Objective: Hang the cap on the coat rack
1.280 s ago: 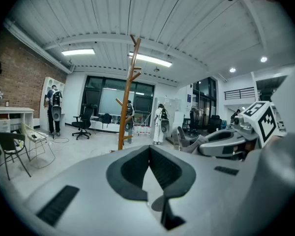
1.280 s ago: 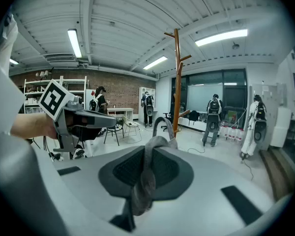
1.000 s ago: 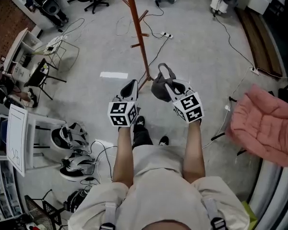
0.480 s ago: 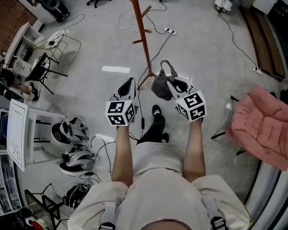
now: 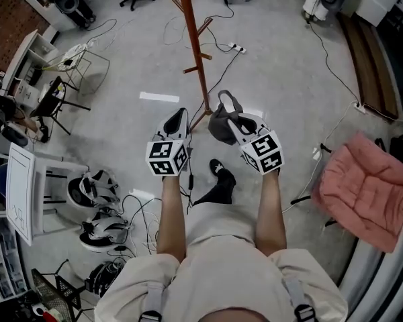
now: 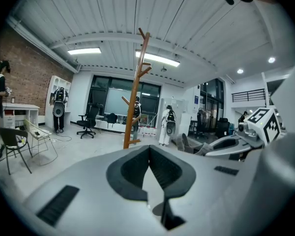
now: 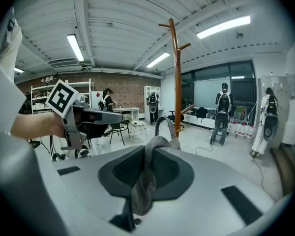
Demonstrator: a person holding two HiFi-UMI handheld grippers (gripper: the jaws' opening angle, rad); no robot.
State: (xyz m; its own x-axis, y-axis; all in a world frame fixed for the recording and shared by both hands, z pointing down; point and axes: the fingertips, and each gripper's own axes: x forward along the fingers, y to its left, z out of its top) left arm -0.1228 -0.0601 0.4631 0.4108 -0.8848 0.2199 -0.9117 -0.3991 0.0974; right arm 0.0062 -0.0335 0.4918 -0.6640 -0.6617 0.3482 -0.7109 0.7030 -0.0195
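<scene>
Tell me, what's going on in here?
A person holds a gripper in each hand. The right gripper is clamped on a grey cap; the left gripper is shut and empty. Both are held out toward the coat rack standing just ahead. The cap is not yet hung on it.

light: bright, even, ceiling strips | edges: fisheye-bent, dark corners | focus: sharp

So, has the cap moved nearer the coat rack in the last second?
No. In the head view the cap, held by the right gripper, sits right of the foot of the coat rack, as before.
</scene>
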